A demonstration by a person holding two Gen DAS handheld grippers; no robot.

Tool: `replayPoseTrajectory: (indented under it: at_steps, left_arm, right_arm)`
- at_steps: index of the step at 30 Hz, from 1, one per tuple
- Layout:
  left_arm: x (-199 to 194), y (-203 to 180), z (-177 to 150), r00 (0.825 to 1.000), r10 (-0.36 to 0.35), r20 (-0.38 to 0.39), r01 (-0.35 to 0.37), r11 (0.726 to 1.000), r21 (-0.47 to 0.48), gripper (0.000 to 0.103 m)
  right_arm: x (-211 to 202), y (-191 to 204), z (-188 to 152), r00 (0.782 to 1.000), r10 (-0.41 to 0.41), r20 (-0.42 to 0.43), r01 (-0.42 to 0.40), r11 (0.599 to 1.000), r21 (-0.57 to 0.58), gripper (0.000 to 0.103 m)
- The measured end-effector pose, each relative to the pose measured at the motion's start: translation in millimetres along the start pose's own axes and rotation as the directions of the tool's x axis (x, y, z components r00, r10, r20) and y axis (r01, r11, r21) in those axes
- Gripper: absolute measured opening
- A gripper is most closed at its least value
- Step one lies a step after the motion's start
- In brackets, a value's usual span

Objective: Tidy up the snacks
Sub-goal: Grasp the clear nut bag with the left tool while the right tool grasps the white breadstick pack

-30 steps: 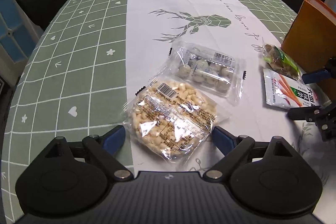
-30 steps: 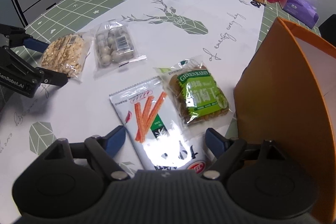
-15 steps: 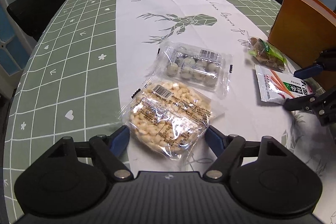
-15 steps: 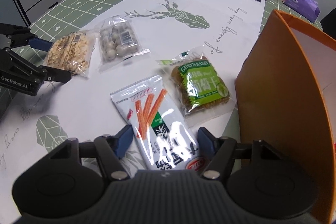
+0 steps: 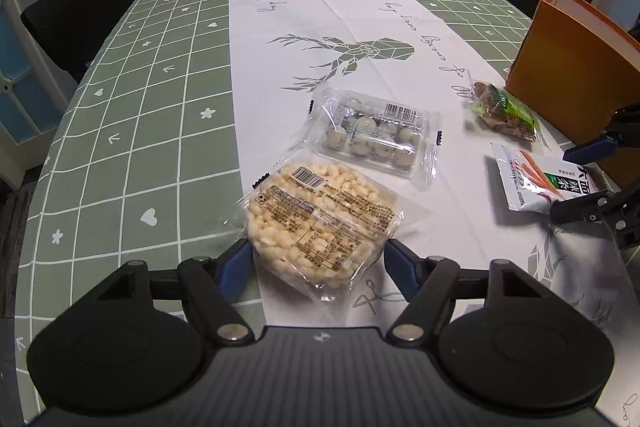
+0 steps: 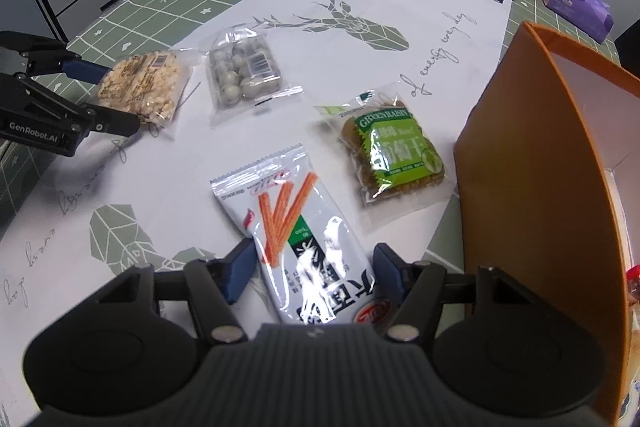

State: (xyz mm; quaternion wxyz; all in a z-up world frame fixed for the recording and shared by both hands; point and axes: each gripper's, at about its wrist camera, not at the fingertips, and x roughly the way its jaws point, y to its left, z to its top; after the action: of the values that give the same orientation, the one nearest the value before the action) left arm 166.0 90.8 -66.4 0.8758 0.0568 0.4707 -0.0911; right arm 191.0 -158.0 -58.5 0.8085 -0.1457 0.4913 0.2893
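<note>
Straddling two light, crinkly packets, one between the fingers of each tool, near my edge of the tabletop [image 5: 168,115].
My left tool [image 5: 318,261] is spread wide around the puffed-rice cake packet [image 5: 320,219]; I judge it brittle inside slippery film, so I'd pinch its sides gently. My right tool [image 6: 310,269] stands wide around the white stick-snack pouch [image 6: 296,231], printed with orange sticks: soft, glossy, best taken across its near end. Beside the pouch lie the green raisin pack [image 6: 394,151] and the orange box [image 6: 536,195].
</note>
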Motion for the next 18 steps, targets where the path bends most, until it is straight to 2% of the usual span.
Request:
replayPoseTrajectory:
  at_steps: [18]
  left_arm:
    - [-22, 3, -5, 0.999, -0.007, 0.038, 0.007, 1.0, -0.005, 0.081]
  right_arm:
    - [-32, 11, 1, 0.999, -0.005, 0.047, 0.005, 1.0, -0.003, 0.063]
